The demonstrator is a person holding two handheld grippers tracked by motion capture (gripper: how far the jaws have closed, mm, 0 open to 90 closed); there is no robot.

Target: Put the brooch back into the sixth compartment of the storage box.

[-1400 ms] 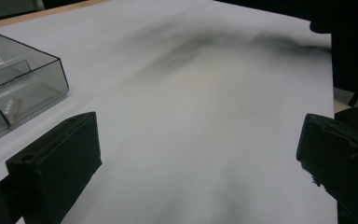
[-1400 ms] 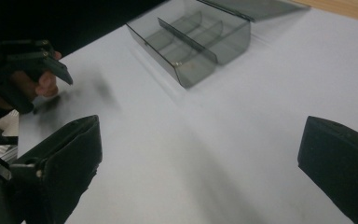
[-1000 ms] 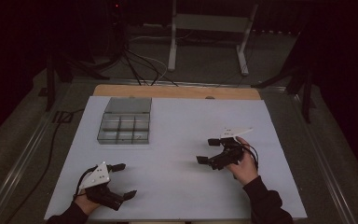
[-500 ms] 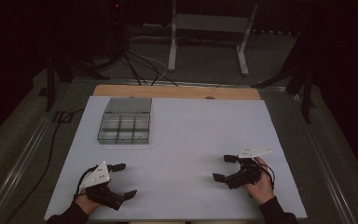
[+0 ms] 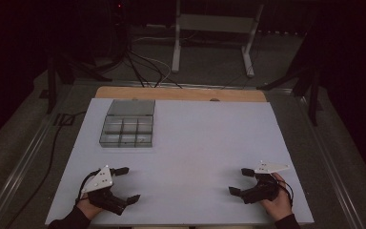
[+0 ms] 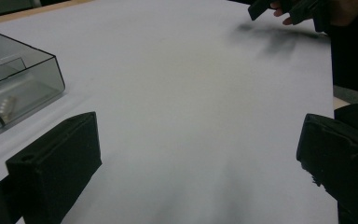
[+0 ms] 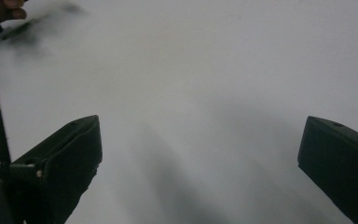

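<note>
On the near edge of the bench (image 5: 190, 143), covered by a white sheet, a person holds one gripper in each hand. The left gripper (image 5: 124, 185) sits near the front left corner with its two black fingers (image 6: 56, 163) spread wide apart, holding nothing. The right gripper (image 5: 241, 181) sits near the front right corner, its fingers (image 7: 60, 158) also spread wide and empty, pointing toward the left one across bare white sheet. Each gripper carries a pale three-cornered plate on top.

Ahead of the left fingers, toward the far left part of the sheet, lies a clear plastic box (image 5: 127, 130) divided into small compartments, with its lid open at the back. Seen from the left gripper view, the box (image 6: 14, 93) is just beyond and to the left of the left finger, and a small pale object (image 6: 5, 105) rests in one compartment; what it is cannot be told. The box is well apart from the right gripper.
</note>
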